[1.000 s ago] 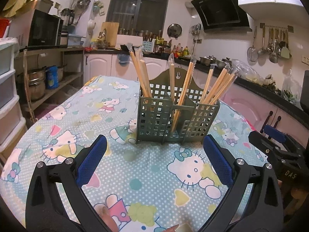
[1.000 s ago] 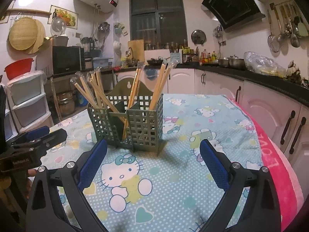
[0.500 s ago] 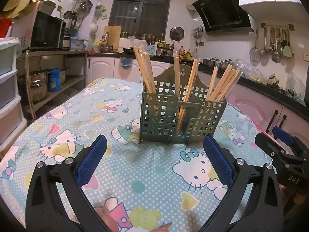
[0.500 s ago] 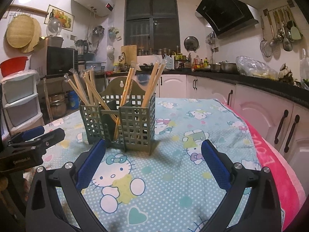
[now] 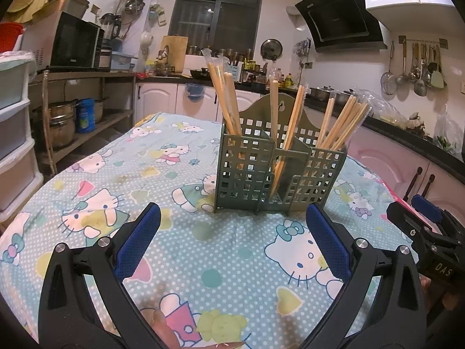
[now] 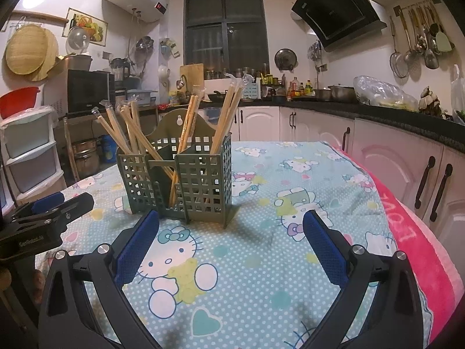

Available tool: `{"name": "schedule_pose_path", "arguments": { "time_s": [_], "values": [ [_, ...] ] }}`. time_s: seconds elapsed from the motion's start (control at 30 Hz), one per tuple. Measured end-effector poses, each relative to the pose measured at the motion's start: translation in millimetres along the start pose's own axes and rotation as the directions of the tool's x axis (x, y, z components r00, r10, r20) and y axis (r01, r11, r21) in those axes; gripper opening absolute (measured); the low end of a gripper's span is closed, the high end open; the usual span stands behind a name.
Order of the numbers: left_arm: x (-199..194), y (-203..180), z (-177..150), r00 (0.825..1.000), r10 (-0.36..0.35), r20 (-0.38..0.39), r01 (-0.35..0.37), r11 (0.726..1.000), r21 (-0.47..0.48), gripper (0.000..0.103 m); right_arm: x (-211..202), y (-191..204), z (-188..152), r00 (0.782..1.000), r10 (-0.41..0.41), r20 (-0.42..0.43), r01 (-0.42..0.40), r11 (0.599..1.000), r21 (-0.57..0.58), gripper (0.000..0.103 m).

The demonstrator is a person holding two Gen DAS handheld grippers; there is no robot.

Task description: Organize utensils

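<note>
A green slotted utensil caddy [image 5: 279, 174] [image 6: 177, 174] stands upright on the table, its compartments filled with several wrapped wooden chopsticks [image 5: 340, 125] [image 6: 130, 131] leaning outward. My left gripper [image 5: 232, 238] hovers open just short of the caddy, blue pads wide apart and empty. My right gripper [image 6: 231, 241] is open too, facing the caddy's other front corner with nothing between its fingers. Each gripper shows in the other's view: the right gripper [image 5: 421, 218] at the right edge, the left gripper [image 6: 49, 206] at the left edge.
The table wears a light blue cartoon-cat cloth [image 5: 116, 192] [image 6: 290, 203] with a pink border [image 6: 407, 232] on the right. Plastic drawers [image 5: 14, 145] and a shelf with pots stand left. White cabinets [image 6: 407, 163] and a dark counter run behind and right.
Both grippers have tilted and shifted slightly, so the caddy sits higher and a bit larger in each view. Both stay open and empty.
</note>
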State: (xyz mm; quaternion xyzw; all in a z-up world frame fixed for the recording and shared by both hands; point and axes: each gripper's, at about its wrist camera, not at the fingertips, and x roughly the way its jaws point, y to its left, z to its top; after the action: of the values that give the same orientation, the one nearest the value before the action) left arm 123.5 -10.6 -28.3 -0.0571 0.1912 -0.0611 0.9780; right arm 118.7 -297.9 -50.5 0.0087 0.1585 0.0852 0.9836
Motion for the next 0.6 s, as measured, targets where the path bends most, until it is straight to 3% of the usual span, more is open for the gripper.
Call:
{"name": "schedule_pose_path", "arguments": {
  "time_s": [0.6],
  "values": [
    [-1.5,1.5,0.1,1.000,0.008,-0.001,-0.008,1.000,-0.005,0.092,0.3,-0.9,-1.0,1.000,0.002,0.000,-0.002,1.000,0.002,0.096]
  ]
}}
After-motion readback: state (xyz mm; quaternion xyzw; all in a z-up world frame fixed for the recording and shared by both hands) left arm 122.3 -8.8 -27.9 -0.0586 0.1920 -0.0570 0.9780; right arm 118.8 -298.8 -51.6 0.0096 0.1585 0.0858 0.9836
